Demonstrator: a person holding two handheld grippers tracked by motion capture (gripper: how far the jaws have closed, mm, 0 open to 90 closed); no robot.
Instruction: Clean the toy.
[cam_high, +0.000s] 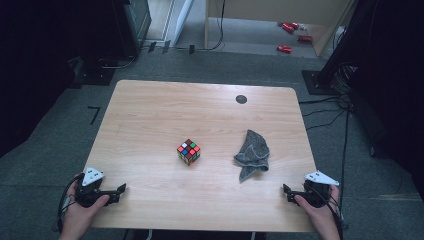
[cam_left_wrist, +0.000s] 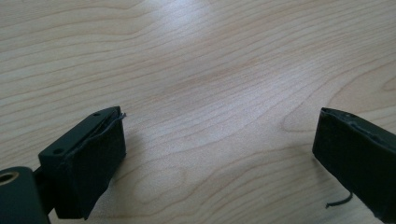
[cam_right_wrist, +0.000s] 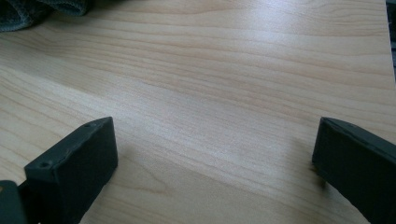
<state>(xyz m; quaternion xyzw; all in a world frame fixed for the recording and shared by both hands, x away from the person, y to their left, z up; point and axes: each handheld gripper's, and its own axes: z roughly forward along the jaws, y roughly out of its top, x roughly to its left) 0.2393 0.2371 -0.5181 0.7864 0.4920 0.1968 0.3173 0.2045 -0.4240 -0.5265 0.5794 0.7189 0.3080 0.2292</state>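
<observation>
A scrambled colour cube (cam_high: 188, 151) sits near the middle of the wooden table (cam_high: 150, 115). To its right lies a crumpled grey cloth (cam_high: 253, 154); its edge shows at the top left of the right gripper view (cam_right_wrist: 28, 11). My left gripper (cam_high: 119, 192) rests at the table's front left corner, held by a hand, jaws wide apart over bare wood (cam_left_wrist: 219, 135). At the front right corner my right gripper (cam_high: 286, 192) is also open over bare wood (cam_right_wrist: 215, 149). Both are far from the cube and hold nothing.
A black round grommet (cam_high: 241, 99) is set in the table near its far edge. Cables (cam_high: 345, 130) trail over the grey carpet to the right. Red objects (cam_high: 290, 37) lie on the floor beyond the table. Dark equipment stands at both sides.
</observation>
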